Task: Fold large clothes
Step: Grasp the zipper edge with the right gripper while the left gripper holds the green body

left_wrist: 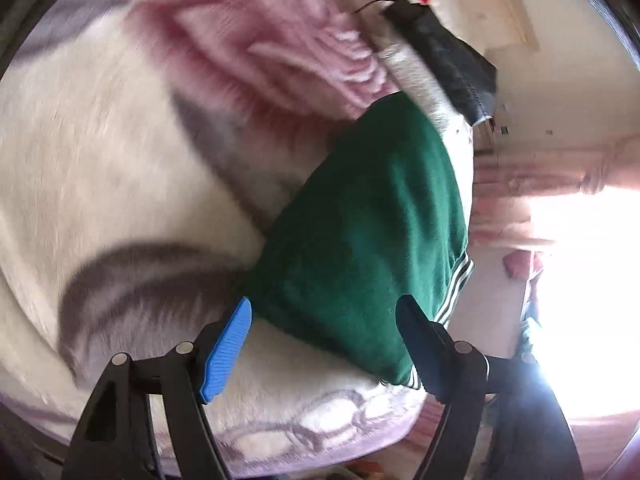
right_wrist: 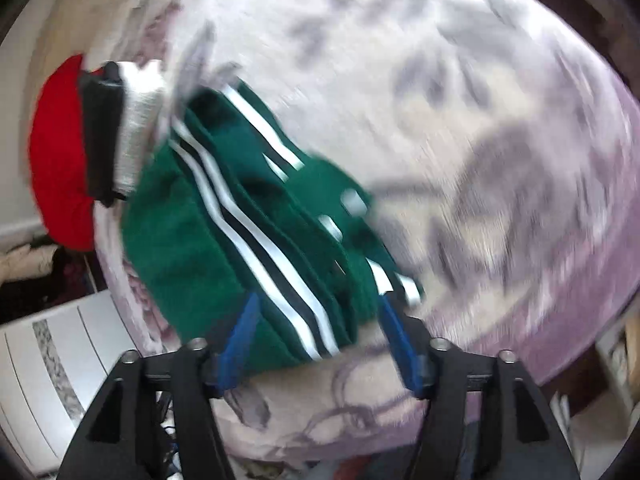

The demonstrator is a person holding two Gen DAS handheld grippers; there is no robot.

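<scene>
One folded green garment [left_wrist: 360,232] with white stripes lies on the floral blanket [left_wrist: 120,160], both the left hand-held gripper [left_wrist: 324,320] and right hand-held gripper [right_wrist: 316,312] open above it.

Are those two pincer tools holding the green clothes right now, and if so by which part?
No, nothing is held. The left tool and right tool both stand open above the folded green garment, their pads clear of the cloth.

A folded green garment [left_wrist: 372,232] with white side stripes is lying flat. It is resting near the edge of a floral blanket [left_wrist: 120,152].
</scene>
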